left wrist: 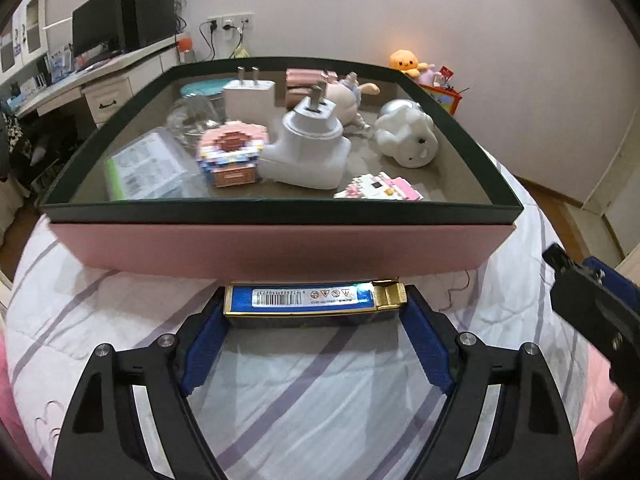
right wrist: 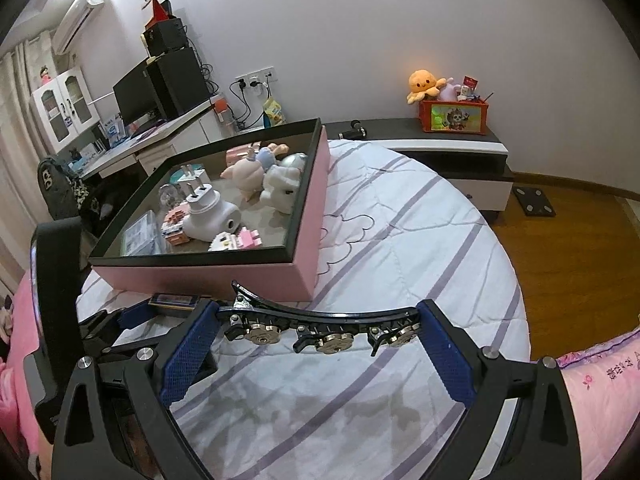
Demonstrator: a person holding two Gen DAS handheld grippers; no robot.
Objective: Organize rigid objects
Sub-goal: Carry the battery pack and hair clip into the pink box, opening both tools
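My left gripper [left wrist: 316, 308] is shut on a flat blue and gold box [left wrist: 312, 298], held just in front of the pink box's near wall [left wrist: 280, 246]. The pink box with a dark rim [right wrist: 208, 258] stands on the bed and holds a white plug adapter [left wrist: 306, 148], a white charger [left wrist: 250, 96], brick models [left wrist: 232, 156], a white figurine [left wrist: 408, 134] and a doll. My right gripper [right wrist: 320, 320] is shut on a black hair clip with gold discs [right wrist: 320, 330], near the pink box's front corner. The blue box [right wrist: 174, 301] shows at its left.
The bed has a white quilt with purple stripes [right wrist: 400, 240]. A desk with a monitor [right wrist: 136, 100] stands at back left. A low cabinet [right wrist: 440, 152] carries an orange crate of toys [right wrist: 454, 116]. Wooden floor [right wrist: 568, 264] lies right of the bed.
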